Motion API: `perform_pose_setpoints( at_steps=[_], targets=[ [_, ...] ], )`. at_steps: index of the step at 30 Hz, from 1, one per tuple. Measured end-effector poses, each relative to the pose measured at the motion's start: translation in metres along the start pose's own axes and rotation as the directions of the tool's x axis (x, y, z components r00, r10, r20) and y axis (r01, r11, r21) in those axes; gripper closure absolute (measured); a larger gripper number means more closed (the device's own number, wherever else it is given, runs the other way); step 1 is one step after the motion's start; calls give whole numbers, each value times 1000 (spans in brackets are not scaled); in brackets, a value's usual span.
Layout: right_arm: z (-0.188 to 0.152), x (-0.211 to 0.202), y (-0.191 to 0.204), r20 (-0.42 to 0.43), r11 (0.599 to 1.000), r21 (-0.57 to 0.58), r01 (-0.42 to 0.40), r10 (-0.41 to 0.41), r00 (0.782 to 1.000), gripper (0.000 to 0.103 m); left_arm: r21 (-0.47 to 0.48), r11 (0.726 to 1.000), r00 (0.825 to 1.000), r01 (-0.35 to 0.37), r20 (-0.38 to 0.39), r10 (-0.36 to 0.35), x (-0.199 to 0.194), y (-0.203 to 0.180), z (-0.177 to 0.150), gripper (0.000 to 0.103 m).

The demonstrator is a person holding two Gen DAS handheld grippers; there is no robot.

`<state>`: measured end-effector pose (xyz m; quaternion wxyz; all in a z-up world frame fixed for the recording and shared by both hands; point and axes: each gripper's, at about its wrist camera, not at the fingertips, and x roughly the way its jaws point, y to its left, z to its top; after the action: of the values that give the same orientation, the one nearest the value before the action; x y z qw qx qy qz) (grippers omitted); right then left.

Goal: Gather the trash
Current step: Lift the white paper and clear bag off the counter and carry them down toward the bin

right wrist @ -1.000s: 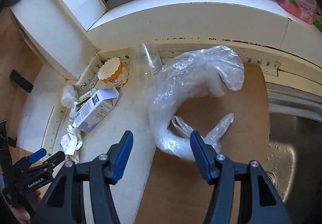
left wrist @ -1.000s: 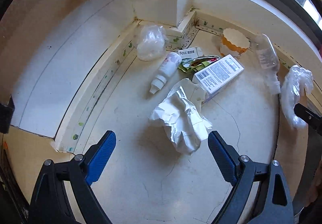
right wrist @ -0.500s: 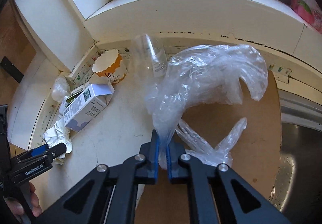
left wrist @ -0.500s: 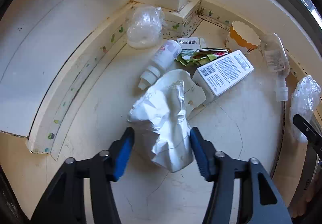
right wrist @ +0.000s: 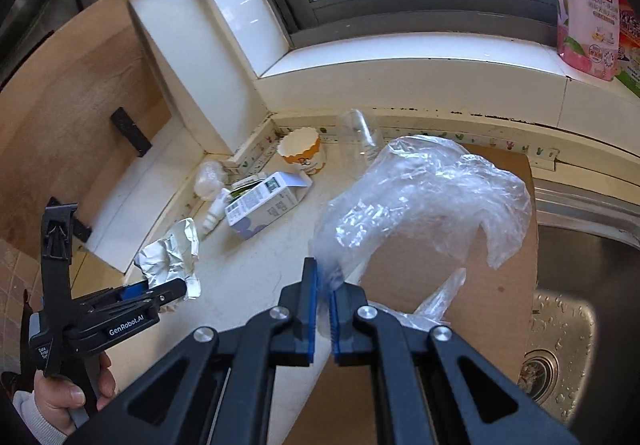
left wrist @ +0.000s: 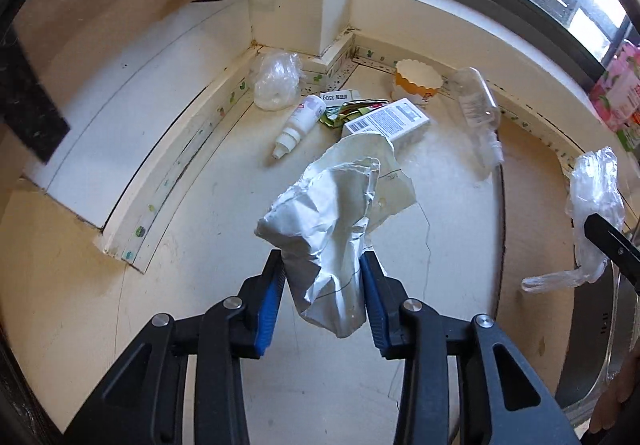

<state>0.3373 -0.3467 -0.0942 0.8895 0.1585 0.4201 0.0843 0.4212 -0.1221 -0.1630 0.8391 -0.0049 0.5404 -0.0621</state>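
1. The left gripper [left wrist: 323, 285] has its jaws clamped on a crumpled silver-white wrapper [left wrist: 336, 213]; the jaws have just been closing, and the wrapper sits squeezed between the blue pads, its upper part fanning out above them and clear of the table [left wrist: 208, 213].
2. In the right wrist view the same wrapper [right wrist: 170, 255] shows at the tip of the left gripper [right wrist: 160, 291], with a hand [right wrist: 72, 385] around the handle at the lower left.
3. The right gripper [right wrist: 323, 285] has its jaws pressed together on the neck of a clear plastic bag [right wrist: 424, 201], whose crinkled body billows up and to the right above a brown board [right wrist: 500, 285].
4. The bag [left wrist: 594, 197] also appears at the right edge of the left wrist view.
5. More trash lies on the table in the corner under the window: a small white bottle [left wrist: 298, 123] on its side, a white carton [left wrist: 390, 121] with a barcode, a green foil packet [left wrist: 344, 113] between them, a scalloped paper cup [left wrist: 416, 81], a clear plastic bottle [left wrist: 478, 105] lying down, and a wad of clear film [left wrist: 276, 85] against the wall.
6. A steel sink [right wrist: 568, 285] lies to the right of the board.
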Motion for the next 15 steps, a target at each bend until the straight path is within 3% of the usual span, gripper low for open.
perform_pose_setpoints(
  at_steps=[8, 15],
  targets=[
    [-46, -81, 59, 93, 998, -32, -58, 60, 994, 98, 84, 993, 994, 79, 64, -84, -91, 18, -64, 67],
    [-111, -146, 118, 155, 997, -52, -54, 62, 986, 98, 148, 979, 980, 141, 120, -159, -174, 49, -133, 67]
  ],
)
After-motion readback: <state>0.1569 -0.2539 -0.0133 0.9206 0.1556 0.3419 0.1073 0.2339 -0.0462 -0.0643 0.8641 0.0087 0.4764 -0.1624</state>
